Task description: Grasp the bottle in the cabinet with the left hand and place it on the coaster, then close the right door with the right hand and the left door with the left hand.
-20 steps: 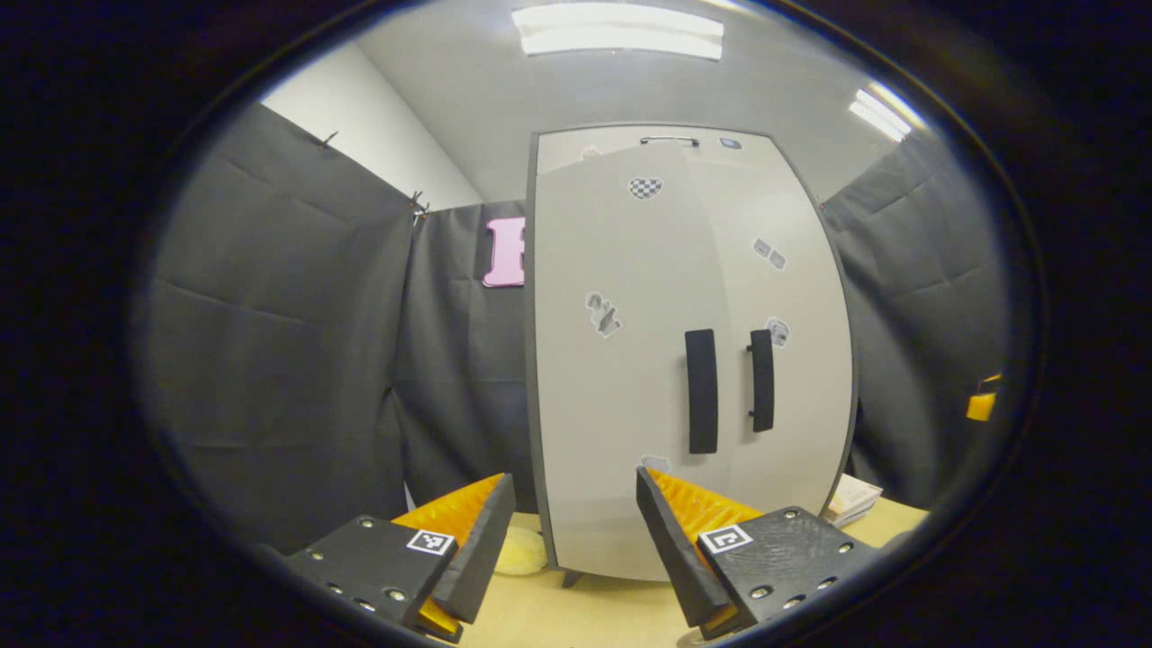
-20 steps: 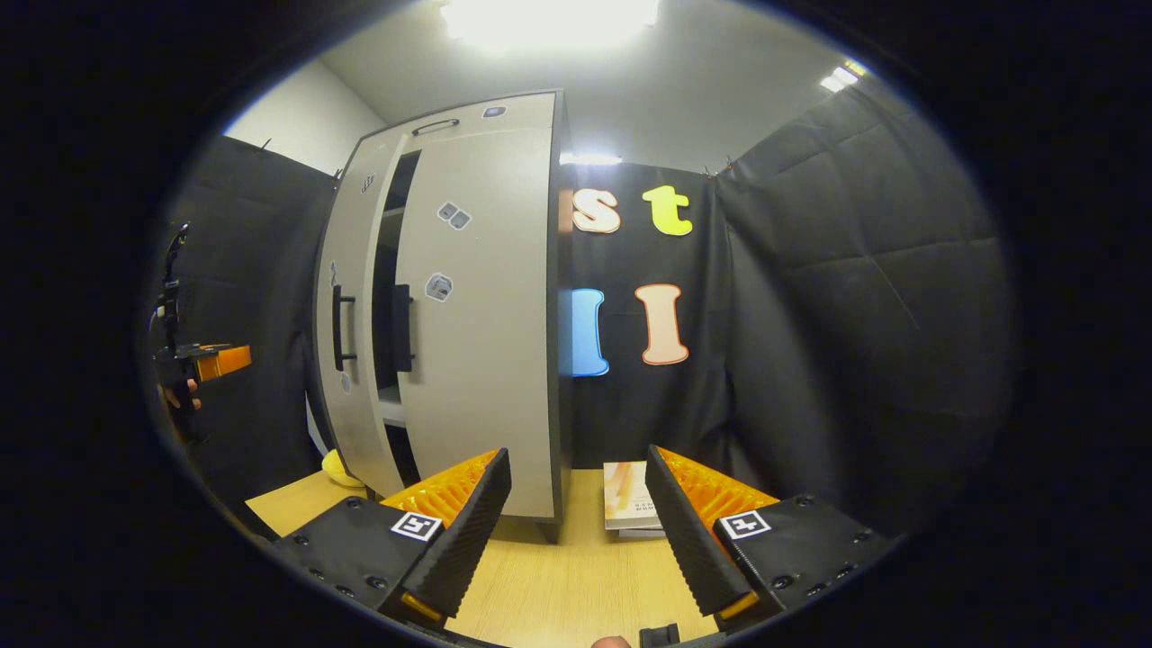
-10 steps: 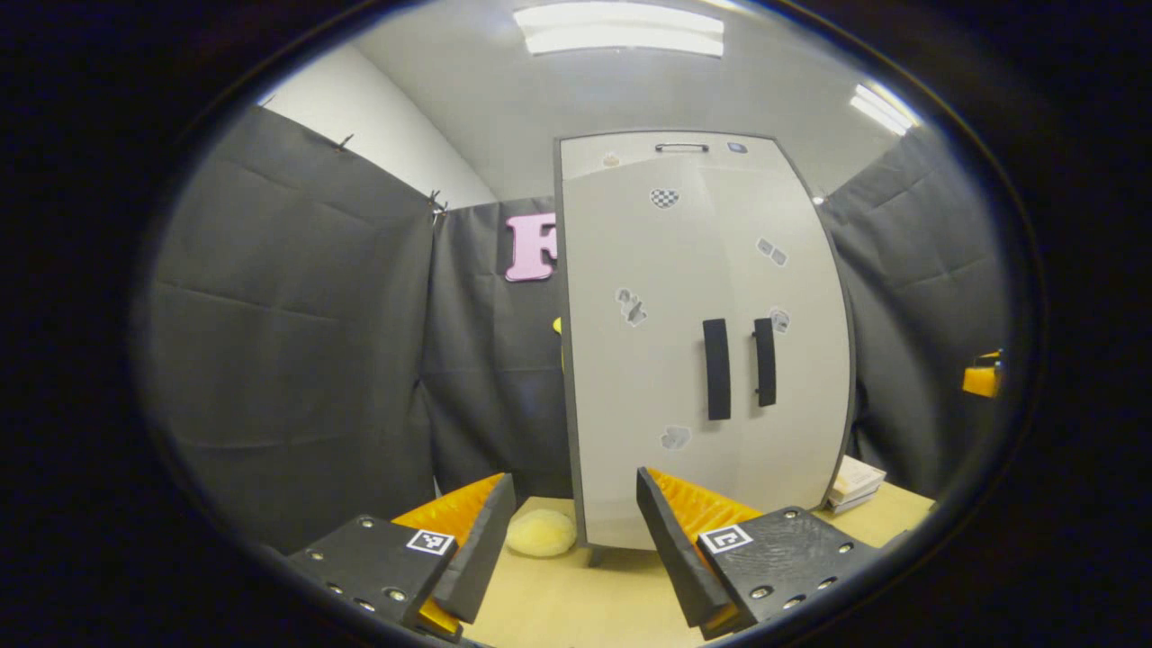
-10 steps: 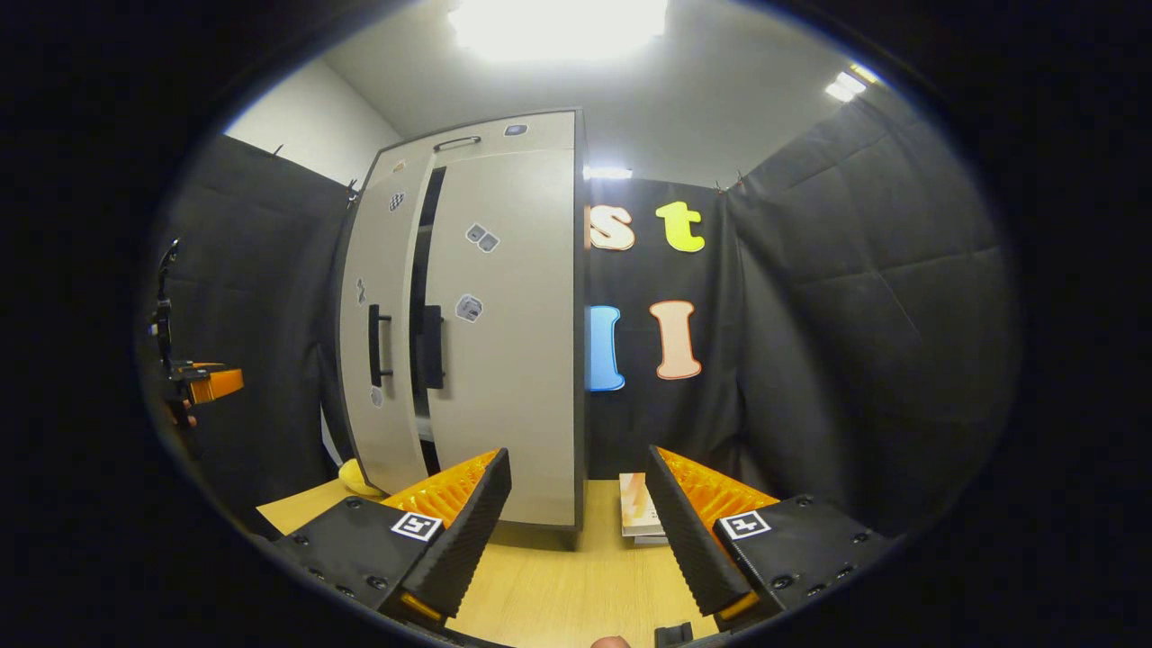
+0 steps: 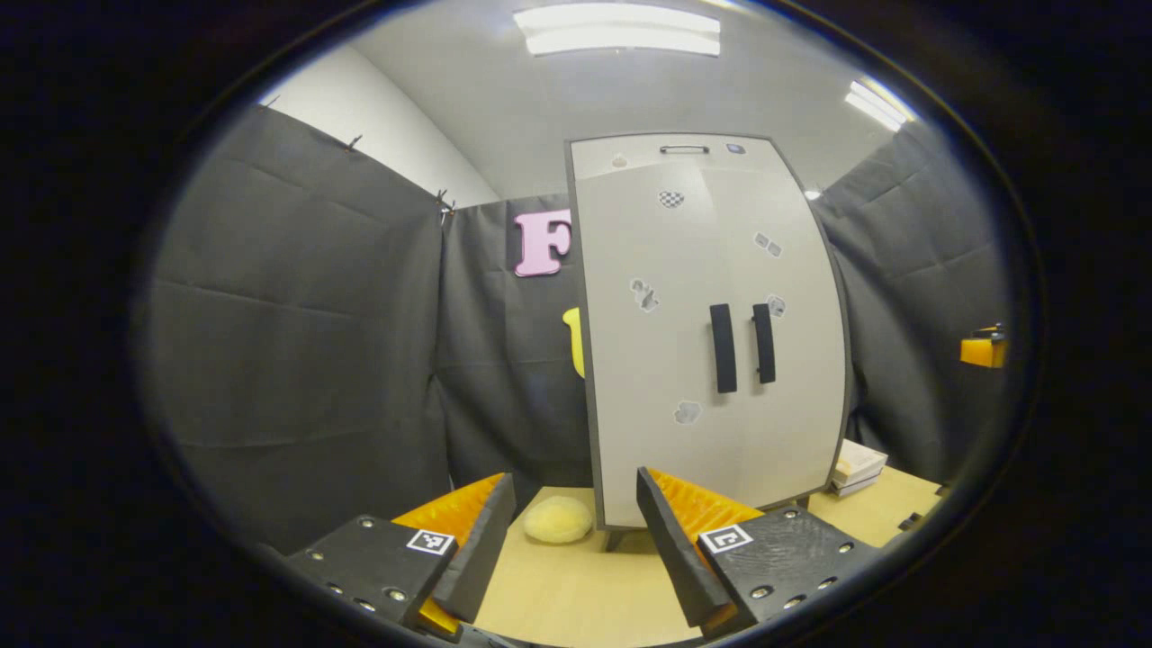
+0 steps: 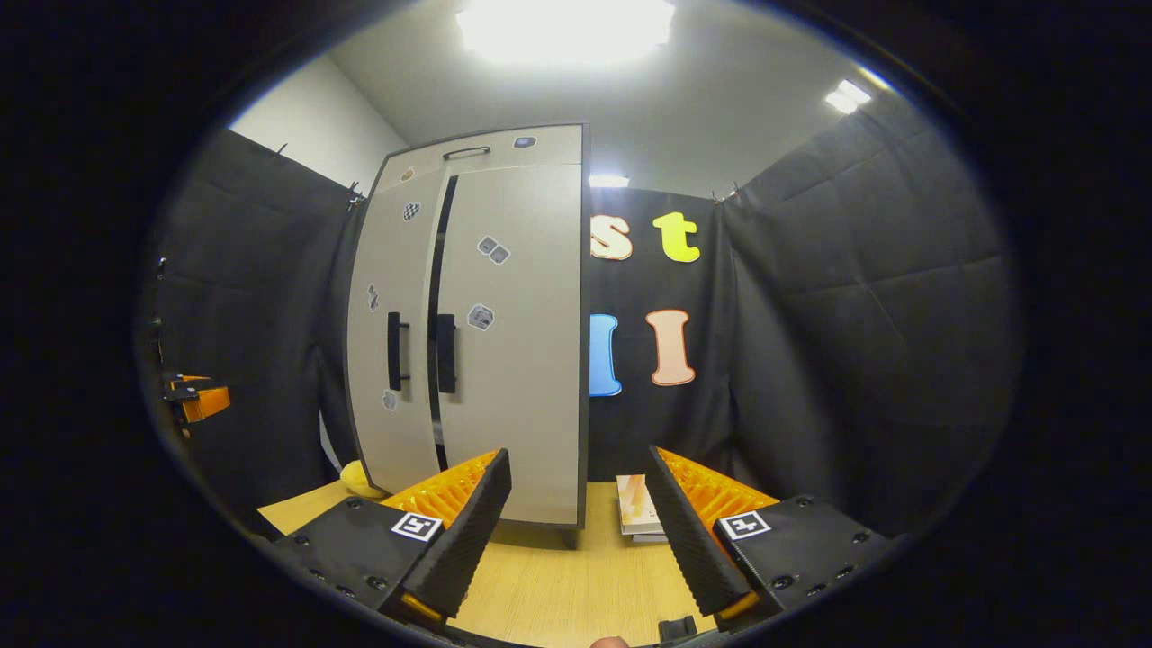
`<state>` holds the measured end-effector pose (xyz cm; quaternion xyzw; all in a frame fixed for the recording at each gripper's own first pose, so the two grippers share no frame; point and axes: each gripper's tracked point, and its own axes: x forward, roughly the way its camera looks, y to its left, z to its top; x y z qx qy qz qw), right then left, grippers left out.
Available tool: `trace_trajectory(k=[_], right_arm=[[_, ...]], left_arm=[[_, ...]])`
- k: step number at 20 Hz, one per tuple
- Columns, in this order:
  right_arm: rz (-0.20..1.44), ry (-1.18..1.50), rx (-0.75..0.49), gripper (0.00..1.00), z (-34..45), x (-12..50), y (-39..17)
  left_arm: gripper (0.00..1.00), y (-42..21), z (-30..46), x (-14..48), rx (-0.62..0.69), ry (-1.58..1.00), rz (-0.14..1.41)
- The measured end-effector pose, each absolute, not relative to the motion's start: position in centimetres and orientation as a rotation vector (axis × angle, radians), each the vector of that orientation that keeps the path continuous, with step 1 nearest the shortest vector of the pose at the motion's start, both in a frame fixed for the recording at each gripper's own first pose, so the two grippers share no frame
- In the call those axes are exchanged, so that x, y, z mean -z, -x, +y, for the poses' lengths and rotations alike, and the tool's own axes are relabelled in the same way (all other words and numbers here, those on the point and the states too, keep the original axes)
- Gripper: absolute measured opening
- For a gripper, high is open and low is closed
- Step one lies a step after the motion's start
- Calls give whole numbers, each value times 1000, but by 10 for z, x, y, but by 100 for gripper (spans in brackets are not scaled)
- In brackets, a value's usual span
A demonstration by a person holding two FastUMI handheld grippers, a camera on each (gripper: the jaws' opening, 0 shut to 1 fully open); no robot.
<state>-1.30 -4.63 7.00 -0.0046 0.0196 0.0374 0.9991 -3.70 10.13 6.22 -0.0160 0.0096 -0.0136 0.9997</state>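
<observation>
The pale grey cabinet [image 5: 711,270] stands on the wooden table with its two doors drawn together. Their dark handles [image 5: 723,336] sit side by side at mid height. My left gripper [image 5: 567,540] is open and empty, held back from the cabinet's front left corner. In the right gripper view the cabinet [image 6: 504,360] is seen from its right, and a thin dark slit [image 6: 438,297] runs between the doors. My right gripper [image 6: 576,531] is open and empty in front of the cabinet's right corner. The left gripper [image 6: 193,400] shows small at the far left there.
A soft yellow lump [image 5: 558,520] lies on the table [image 5: 576,594] by the cabinet's left foot. A small stack of books [image 6: 634,504] lies to the cabinet's right. Black cloth walls close in on every side.
Both grippers have drawn back from the cabinet, which now looks smaller. In the right gripper view the wide gap between the doors has narrowed to a thin slit.
</observation>
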Motion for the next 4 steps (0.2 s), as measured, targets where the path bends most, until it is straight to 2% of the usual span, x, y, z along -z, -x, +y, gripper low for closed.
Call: trace_trajectory(k=[4], right_arm=[[40, 10, -73, 96, -44, -68, 22]], left_arm=[[84, 50, 104, -66, 26, 25, -5]])
